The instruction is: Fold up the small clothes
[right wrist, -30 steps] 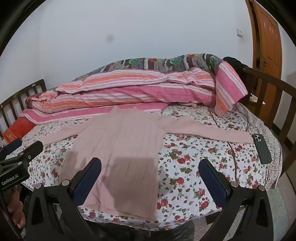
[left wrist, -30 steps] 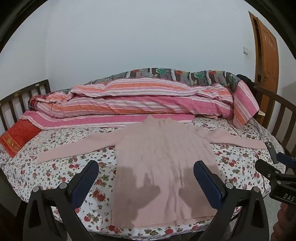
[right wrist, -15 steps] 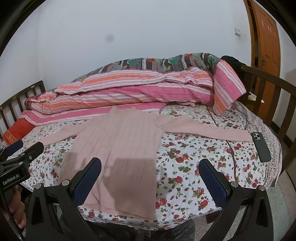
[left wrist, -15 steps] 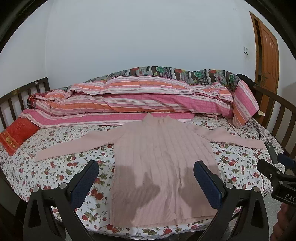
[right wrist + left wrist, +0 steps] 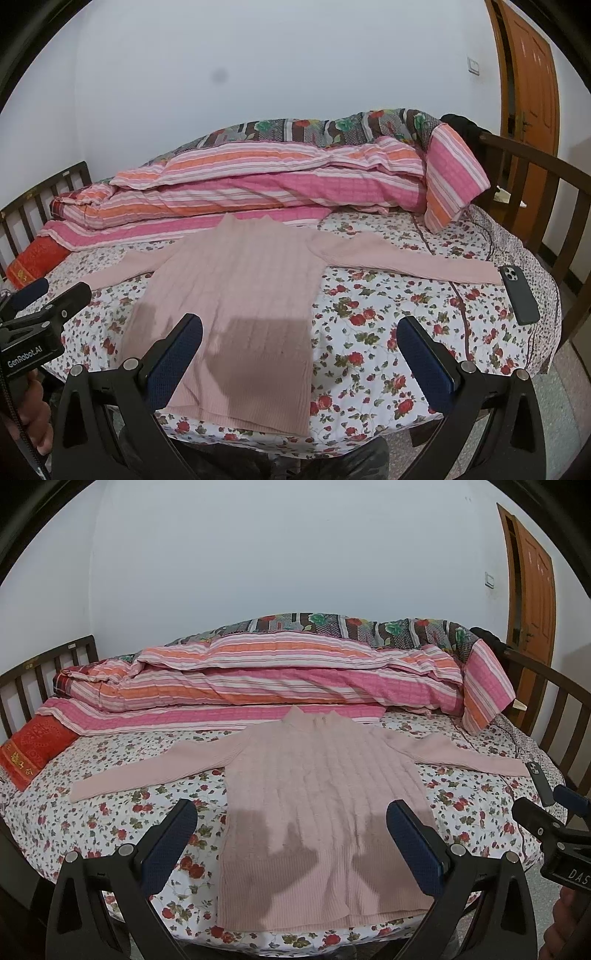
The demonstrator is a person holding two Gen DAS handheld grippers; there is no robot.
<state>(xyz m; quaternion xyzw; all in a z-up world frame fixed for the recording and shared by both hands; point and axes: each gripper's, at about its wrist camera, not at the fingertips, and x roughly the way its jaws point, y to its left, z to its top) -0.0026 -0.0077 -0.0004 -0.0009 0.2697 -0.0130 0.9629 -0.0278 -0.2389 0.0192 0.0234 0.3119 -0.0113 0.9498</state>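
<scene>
A pale pink ribbed sweater (image 5: 325,797) lies flat on the floral bedsheet (image 5: 110,812), collar toward the back, both sleeves spread out to the sides. It also shows in the right wrist view (image 5: 240,295). My left gripper (image 5: 291,845) is open and empty, held above the sweater's hem near the bed's front edge. My right gripper (image 5: 299,365) is open and empty, above the hem's right corner. Each gripper shows at the edge of the other's view.
A rolled pink and orange striped quilt (image 5: 277,679) lies along the back of the bed. A red cushion (image 5: 33,749) sits at the left. A dark phone (image 5: 519,293) lies by the right sleeve's cuff. Wooden rails (image 5: 546,192) bound both sides. A door (image 5: 532,77) is at right.
Both grippers have drawn back and risen slightly, so the bed sits a little lower and farther in view. The sweater has not moved.
</scene>
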